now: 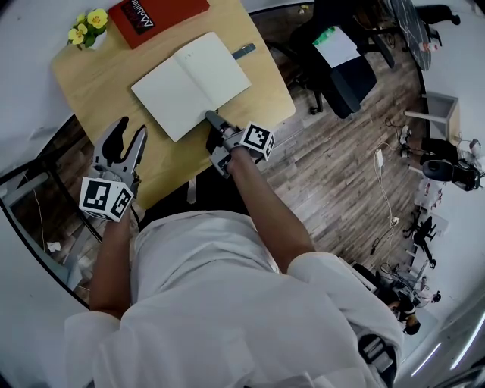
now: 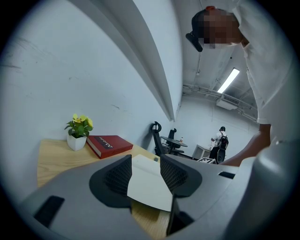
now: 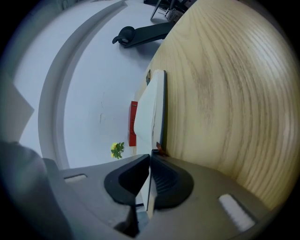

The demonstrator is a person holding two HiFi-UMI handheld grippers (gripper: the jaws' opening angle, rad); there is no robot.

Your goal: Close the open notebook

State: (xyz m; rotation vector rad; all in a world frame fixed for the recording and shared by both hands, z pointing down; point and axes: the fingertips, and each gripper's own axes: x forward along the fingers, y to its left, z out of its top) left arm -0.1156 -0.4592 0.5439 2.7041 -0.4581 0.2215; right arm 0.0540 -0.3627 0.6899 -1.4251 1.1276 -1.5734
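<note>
Our right tool (image 1: 212,118) pinches the near edge of the open notebook (image 1: 191,85), which lies flat on the counter (image 1: 91,87); our left tool (image 1: 127,136) gapes empty at eight o'clock. The grasping step looks done, so next we judge that side must lift and fold over toward nine o'clock.

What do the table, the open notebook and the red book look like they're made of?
Table: light wood or a wood-look laminate, smooth; grain lines run across it, but the look alone can't tell which. Notebook: matte white paper pages, blank, with what seems a thin dark cover at the edge. Red book: probably a board or cloth cover, matte, no glare.
</note>
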